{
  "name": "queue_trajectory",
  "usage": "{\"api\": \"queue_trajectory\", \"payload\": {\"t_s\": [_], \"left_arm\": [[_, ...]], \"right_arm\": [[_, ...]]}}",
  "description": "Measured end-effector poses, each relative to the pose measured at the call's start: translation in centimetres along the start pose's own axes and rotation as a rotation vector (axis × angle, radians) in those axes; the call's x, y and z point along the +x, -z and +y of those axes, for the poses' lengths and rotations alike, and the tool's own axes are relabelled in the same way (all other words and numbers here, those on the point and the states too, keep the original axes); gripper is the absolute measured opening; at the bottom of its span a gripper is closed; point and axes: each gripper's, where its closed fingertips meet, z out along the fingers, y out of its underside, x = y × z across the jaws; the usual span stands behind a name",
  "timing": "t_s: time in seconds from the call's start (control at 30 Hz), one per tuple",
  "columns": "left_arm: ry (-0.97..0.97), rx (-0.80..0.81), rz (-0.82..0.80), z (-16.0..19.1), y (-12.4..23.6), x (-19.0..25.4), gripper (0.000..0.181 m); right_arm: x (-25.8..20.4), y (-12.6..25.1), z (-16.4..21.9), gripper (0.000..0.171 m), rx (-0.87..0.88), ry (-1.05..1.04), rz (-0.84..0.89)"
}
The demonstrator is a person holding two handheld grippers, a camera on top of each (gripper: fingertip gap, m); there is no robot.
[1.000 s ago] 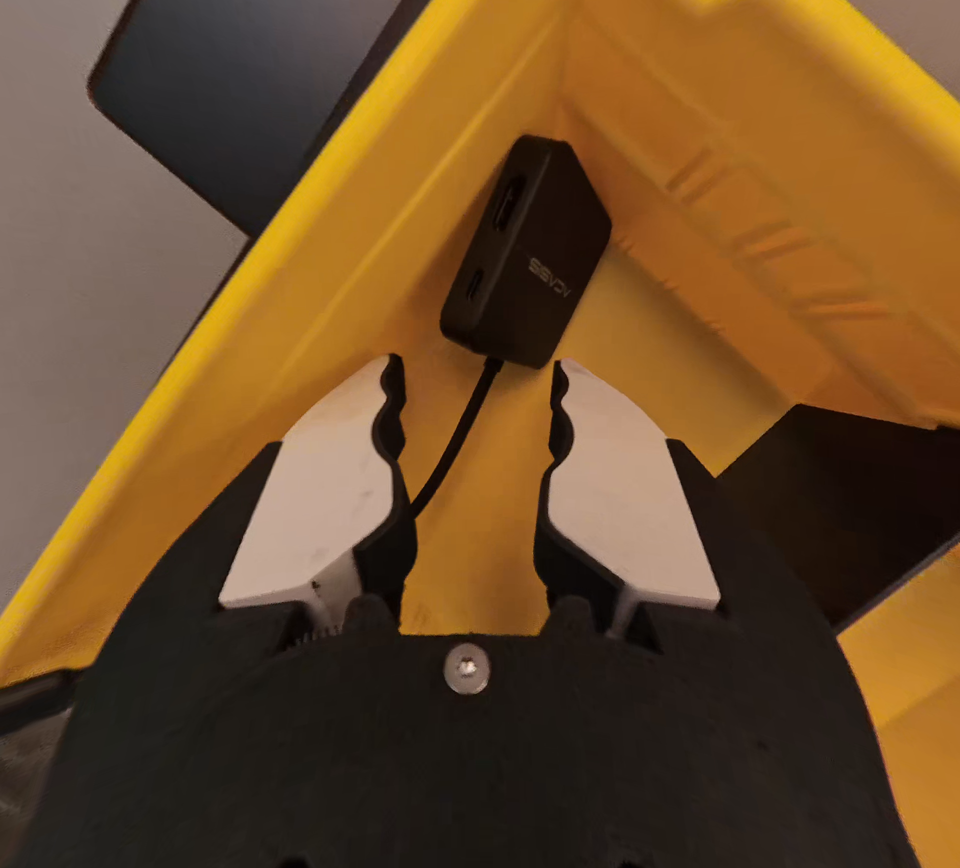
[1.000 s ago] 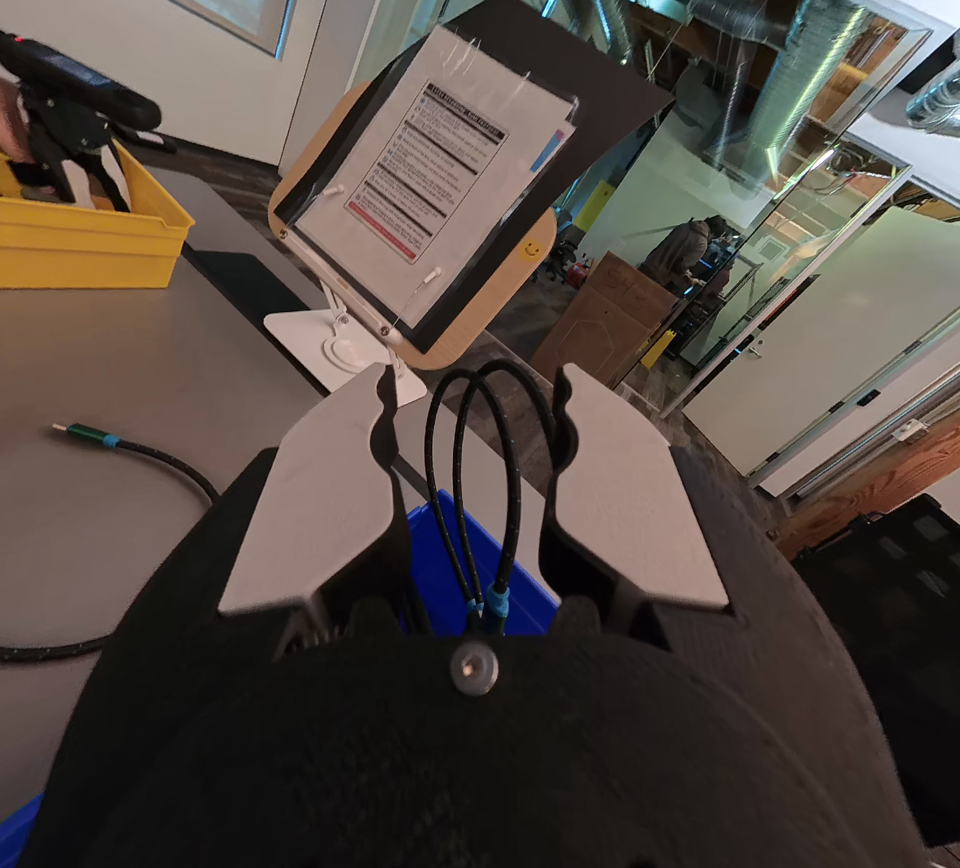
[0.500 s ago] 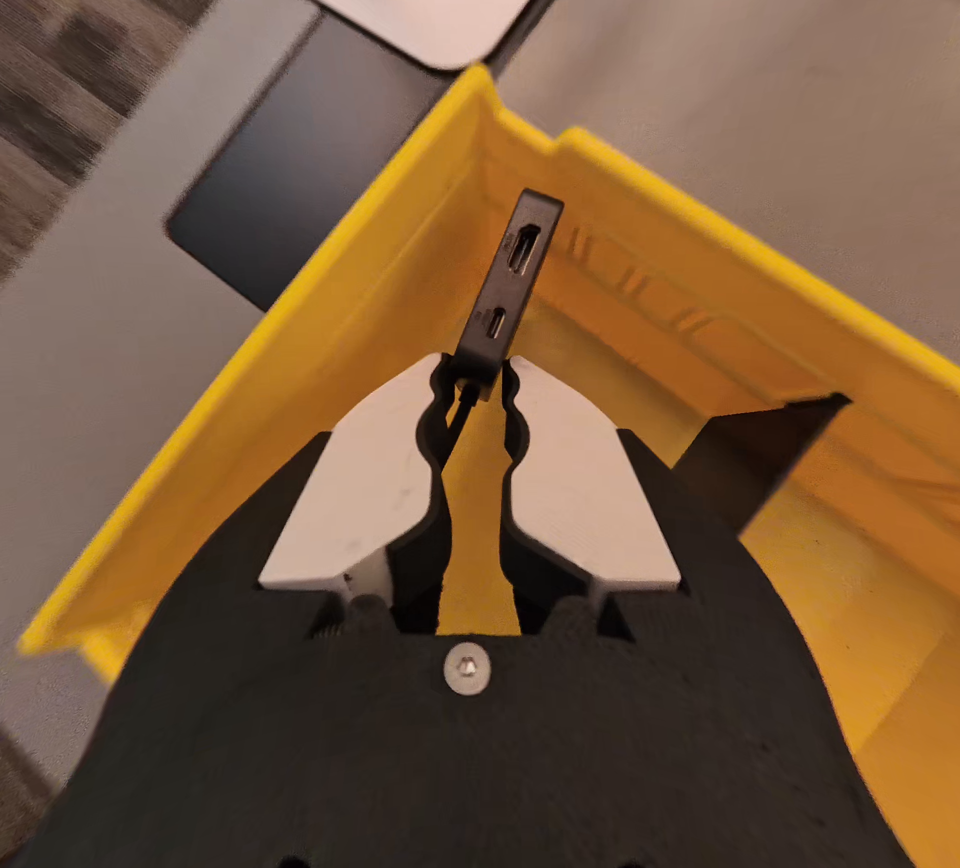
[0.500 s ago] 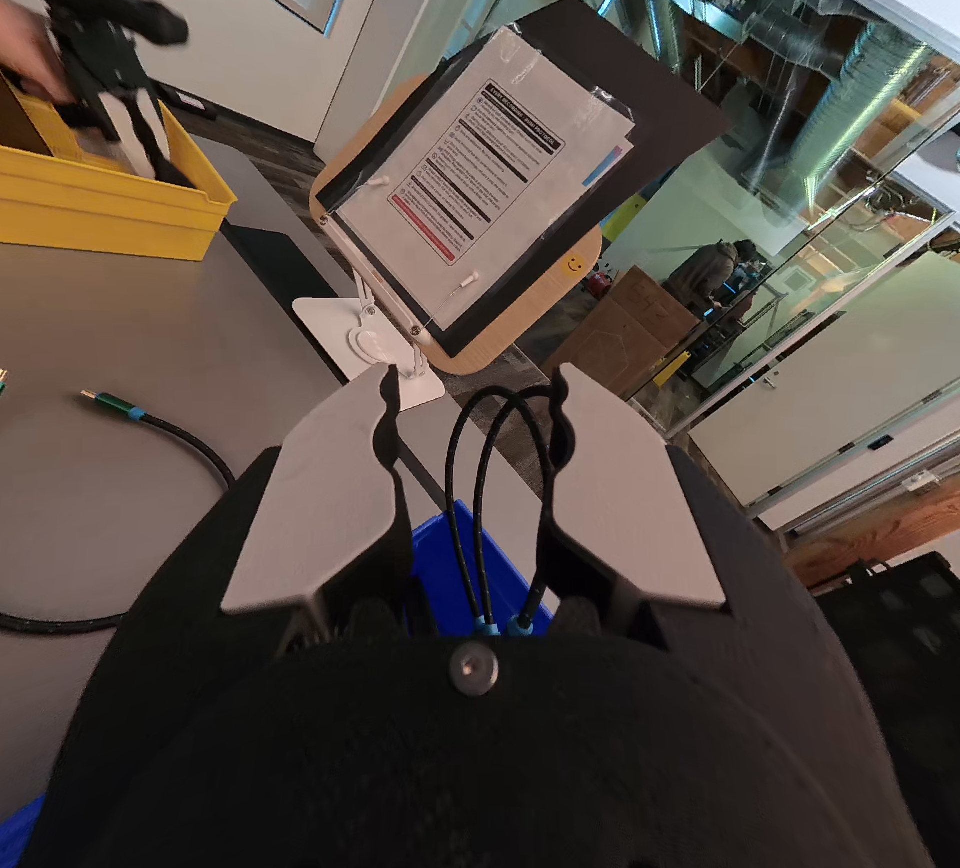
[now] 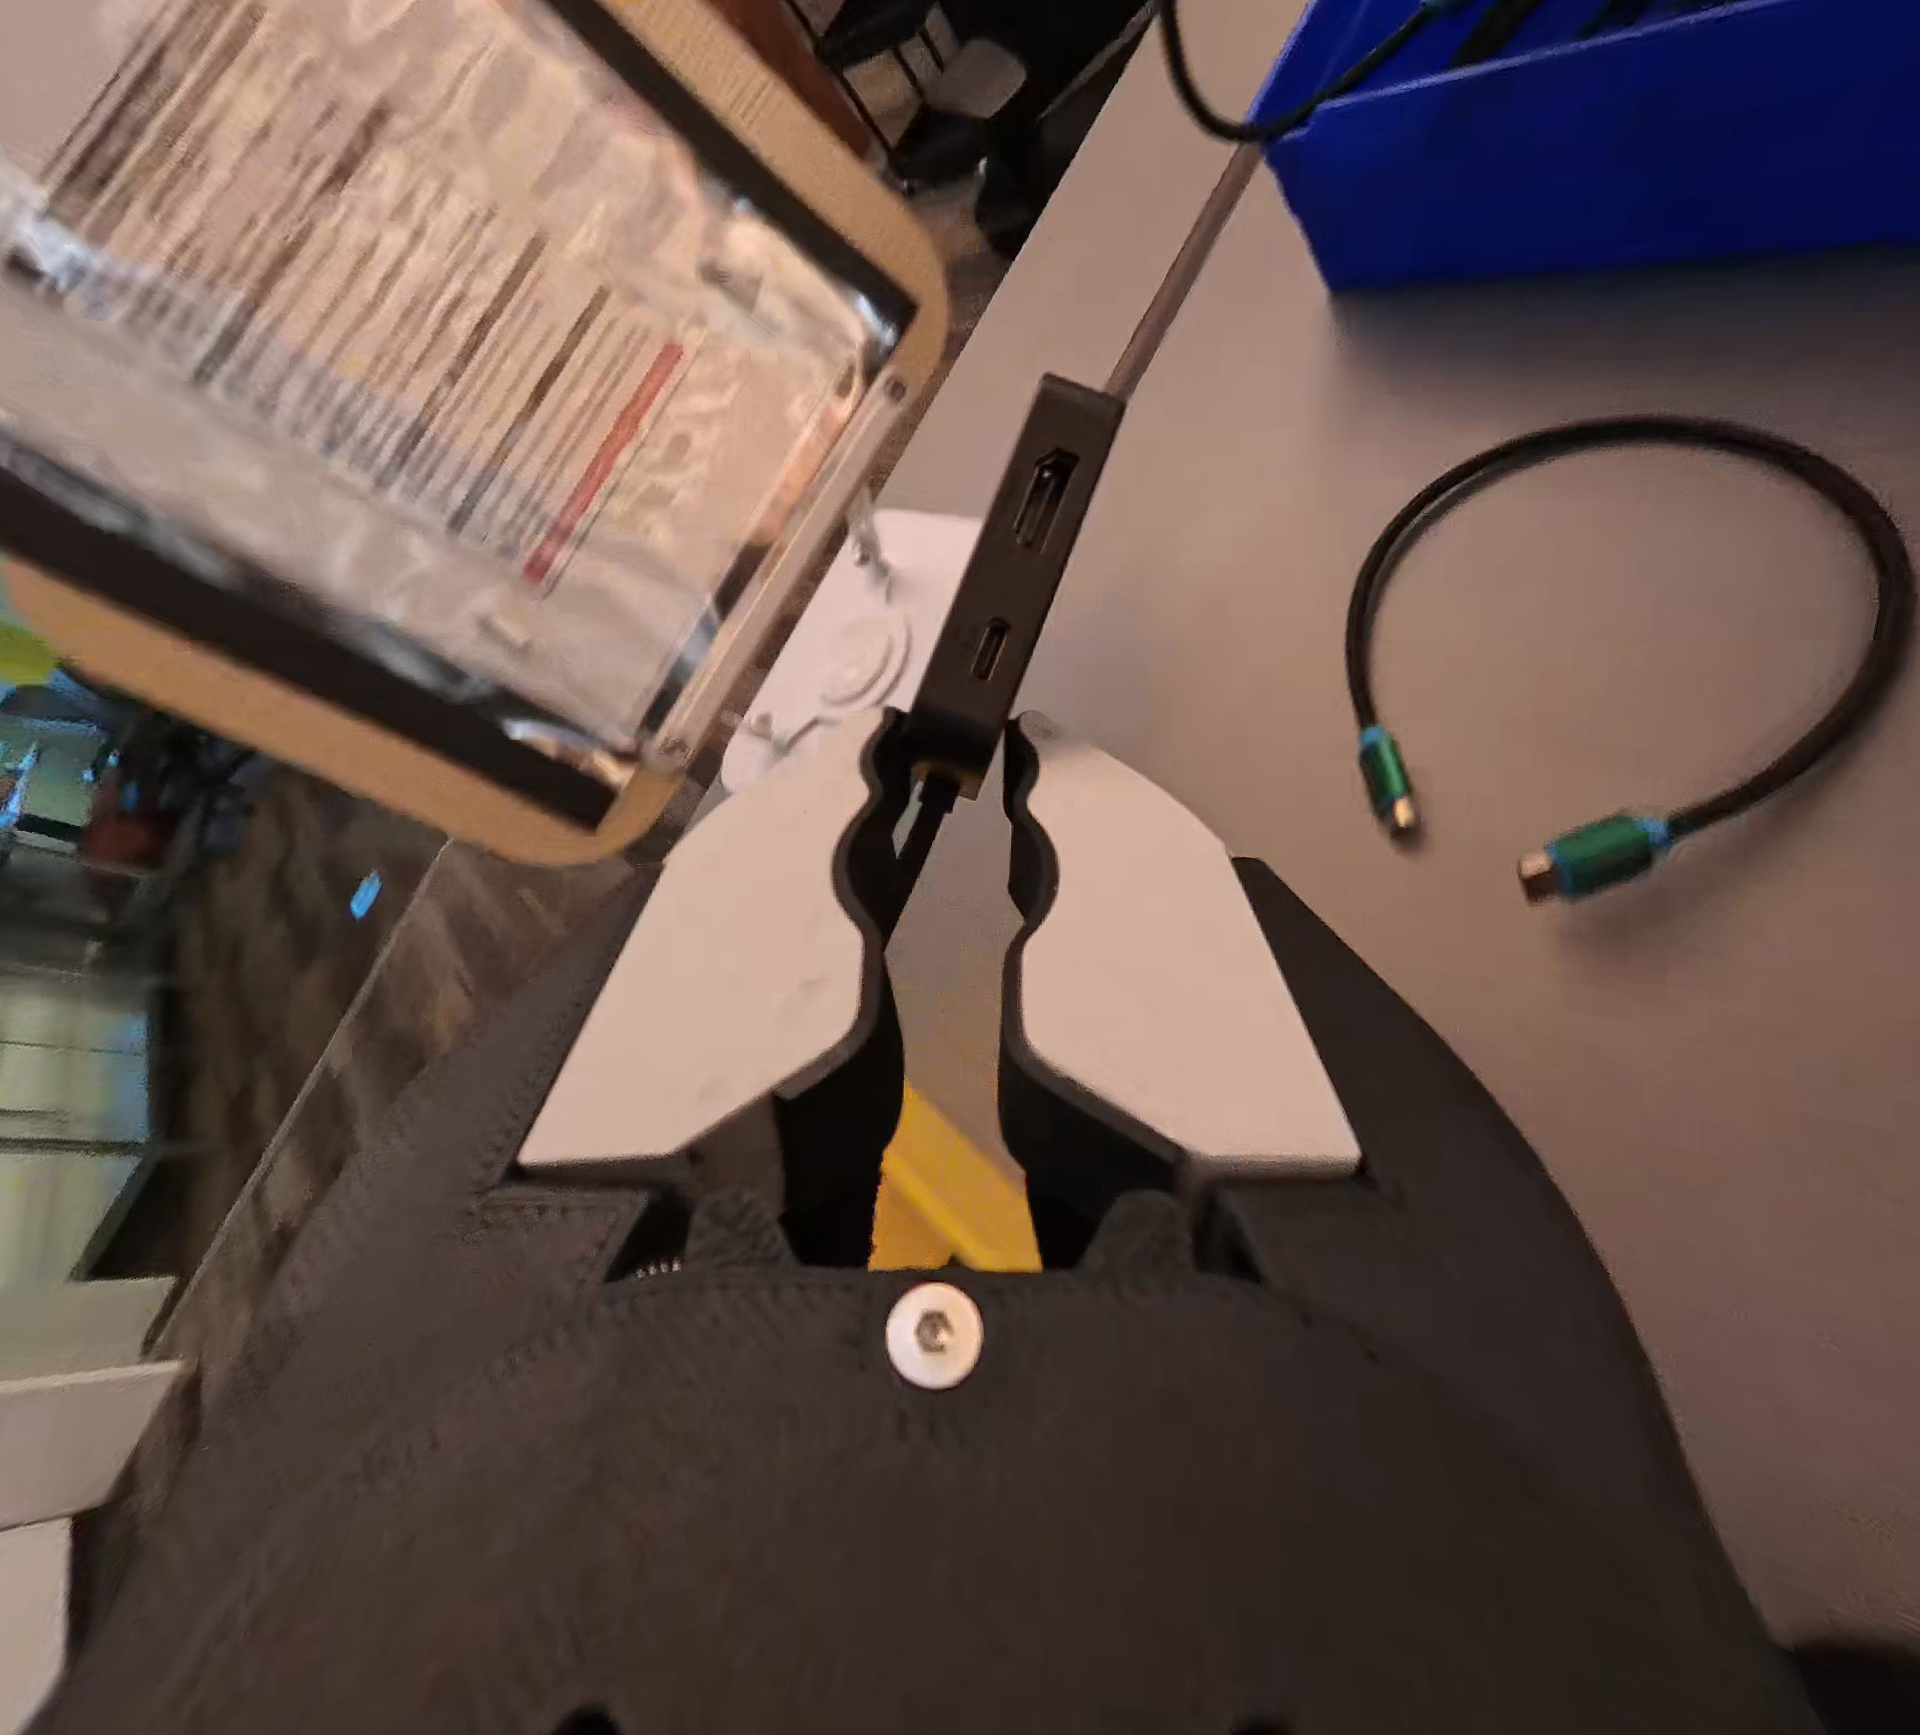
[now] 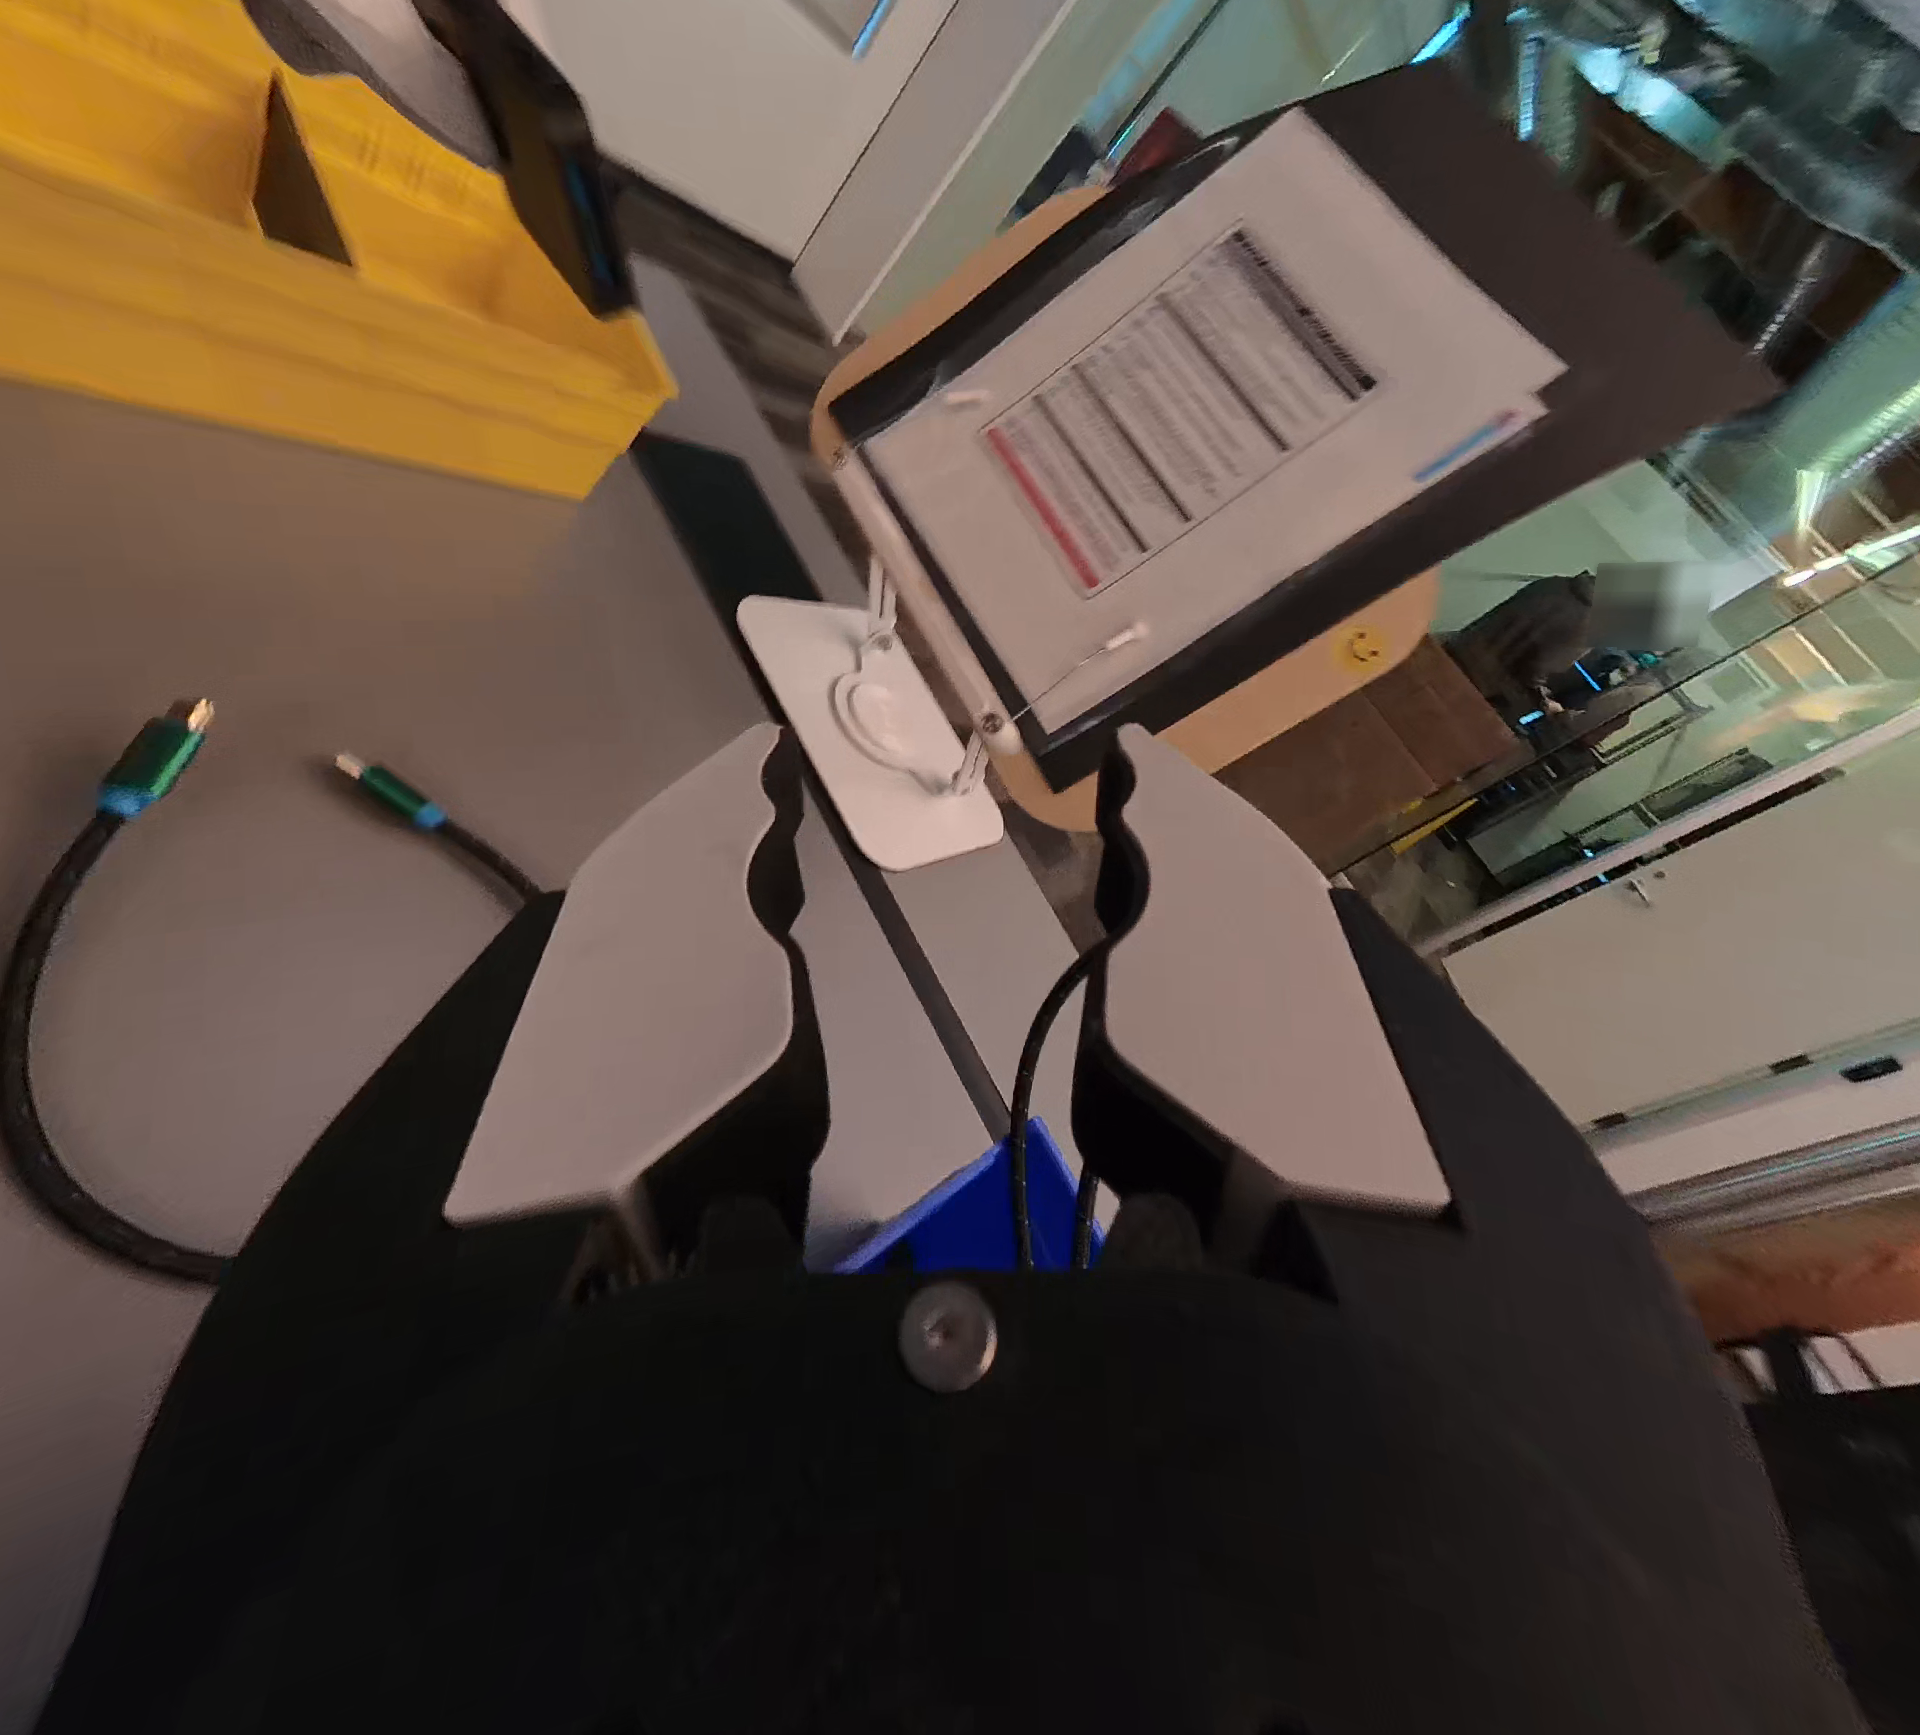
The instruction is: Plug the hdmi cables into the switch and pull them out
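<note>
My left gripper (image 5: 943,750) is shut on the lower end of the black switch (image 5: 1023,563). It holds the switch upright in the air above the grey table (image 5: 1558,1166), port side facing me. A short black HDMI cable (image 5: 1382,542) with green plugs lies curled on the table to the right. My right gripper (image 6: 945,776) is open and empty above the blue bin (image 6: 945,1207). In the right wrist view the same cable (image 6: 42,1114) lies at the left, and the left gripper with the switch (image 6: 540,127) is over the yellow bin (image 6: 312,335).
The blue bin (image 5: 1610,158) at the far right holds more green-plugged cables; a thin black cable (image 6: 1034,1062) rises from it between my right fingers. A sign on a white stand (image 6: 1195,438) stands at the table's back edge. The left gripper's tips are roughly 25 cm from the right gripper's.
My left gripper shut on the switch inside the yellow bin, lifted it out and swung toward the table's middle. My right gripper stayed open and tilted to the left.
</note>
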Motion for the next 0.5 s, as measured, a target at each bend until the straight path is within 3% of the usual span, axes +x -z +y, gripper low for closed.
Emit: {"api": "queue_trajectory", "payload": {"t_s": [0.1,0.27,0.5], "left_arm": [[-0.054,-0.026,-0.042,-1.5,-4.8,3.3,0.016],[-0.240,-0.194,-0.081,2.4,-13.8,8.5,0.016],[-0.386,-0.318,-0.037,7.3,-18.8,9.4,0.017]], "right_arm": [[-0.5,-0.5,0.3,0.054,-0.032,0.032,0.004],[0.0,0.3,-0.5,0.048,-0.013,0.083,0.059],[0.0,0.9,-1.3,0.049,0.017,0.081,0.049]]}}
